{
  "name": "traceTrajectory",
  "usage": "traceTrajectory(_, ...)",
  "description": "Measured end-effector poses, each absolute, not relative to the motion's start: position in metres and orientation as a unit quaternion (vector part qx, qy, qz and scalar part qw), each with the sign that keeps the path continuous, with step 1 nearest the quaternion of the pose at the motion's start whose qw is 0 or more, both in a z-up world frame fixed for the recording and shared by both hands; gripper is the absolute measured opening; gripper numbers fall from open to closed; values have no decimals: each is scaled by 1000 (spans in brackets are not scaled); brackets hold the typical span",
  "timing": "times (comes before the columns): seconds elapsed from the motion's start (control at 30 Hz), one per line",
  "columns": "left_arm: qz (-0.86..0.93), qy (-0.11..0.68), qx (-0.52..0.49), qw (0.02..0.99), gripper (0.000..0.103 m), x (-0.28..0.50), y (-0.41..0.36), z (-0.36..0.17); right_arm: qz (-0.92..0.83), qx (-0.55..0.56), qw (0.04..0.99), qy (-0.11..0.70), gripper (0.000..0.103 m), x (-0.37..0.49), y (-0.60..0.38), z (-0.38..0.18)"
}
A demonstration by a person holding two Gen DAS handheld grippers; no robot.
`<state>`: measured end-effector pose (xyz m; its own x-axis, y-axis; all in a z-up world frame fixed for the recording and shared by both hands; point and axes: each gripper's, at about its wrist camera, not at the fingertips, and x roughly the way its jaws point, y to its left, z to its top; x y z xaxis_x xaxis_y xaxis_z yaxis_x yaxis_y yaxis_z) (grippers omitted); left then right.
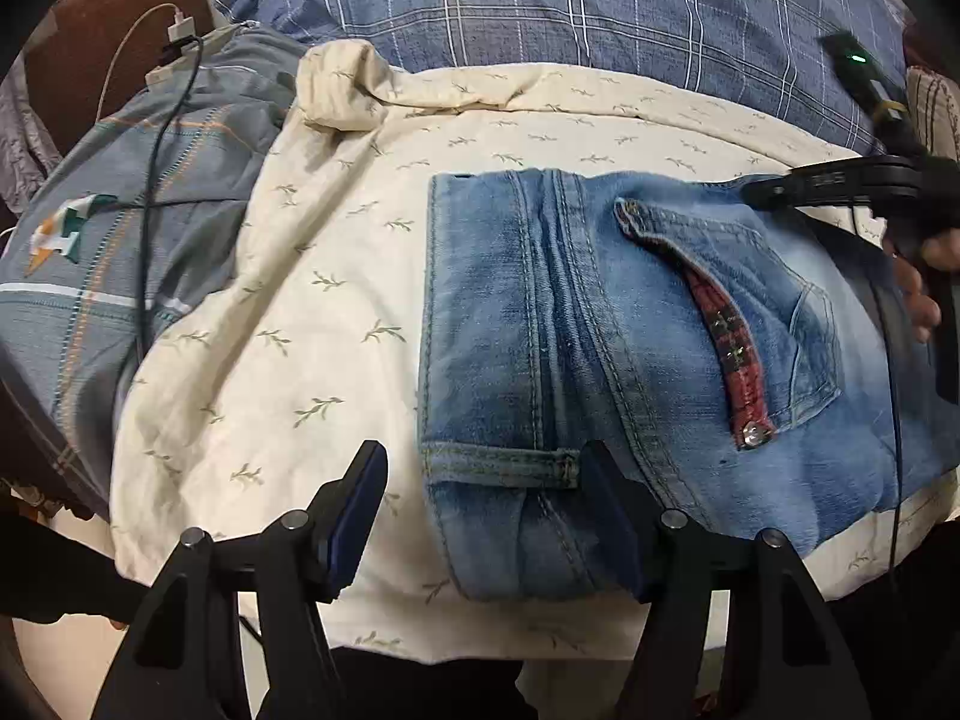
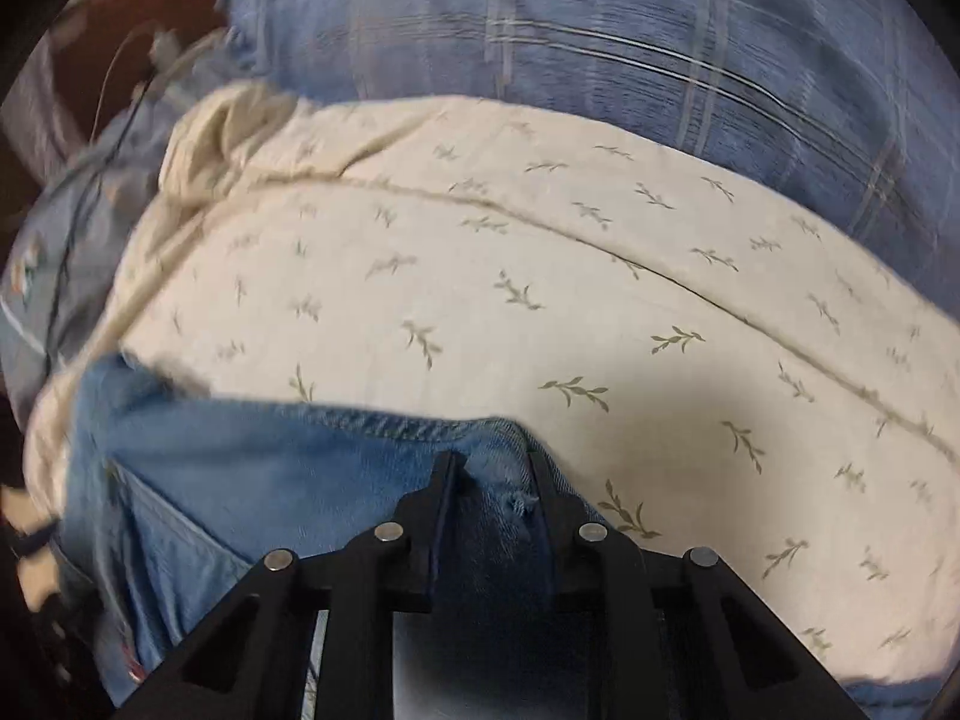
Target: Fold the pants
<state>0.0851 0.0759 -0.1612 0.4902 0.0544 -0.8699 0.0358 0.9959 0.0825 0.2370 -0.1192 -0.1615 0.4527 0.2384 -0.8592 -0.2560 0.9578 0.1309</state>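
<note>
Two grippers: right gripper (image 2: 495,468) prob. pinching jeans (image 2: 288,480); left gripper (image 1: 486,480) spread.

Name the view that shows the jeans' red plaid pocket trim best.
The left wrist view: the red plaid trim runs sharp and unobstructed along the pocket of the jeans, down to a metal snap. The right wrist view is blurred and shows only a red sliver at its lower left edge.

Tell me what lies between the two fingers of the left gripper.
In the left wrist view, the hem corner of the folded jeans lies between the left gripper's open fingers, resting on the cream leaf-print bedsheet. The fingers do not press it.
</note>
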Motion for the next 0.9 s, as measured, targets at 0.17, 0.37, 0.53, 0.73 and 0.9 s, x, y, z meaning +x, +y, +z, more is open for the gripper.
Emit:
traceTrajectory(0.17, 13, 448, 79, 891, 68, 73, 61, -123, 142, 95, 874, 455, 25, 196, -174, -122)
traceTrajectory(0.37, -40, 417, 96, 903, 76, 68, 20, -107, 89, 141, 887, 431, 25, 115, -281, -93)
traceTrajectory(0.53, -79, 468, 100, 874, 76, 74, -14, -142, 20, 189, 871, 453, 25, 63, -374, -112)
traceTrajectory(0.73, -84, 498, 141, 852, 76, 70, -30, -170, 6, 208, 859, 468, 25, 12, -412, -141)
traceTrajectory(0.9, -71, 507, 153, 845, 81, 72, -27, -168, -35, 225, 855, 467, 26, -14, -435, -172)
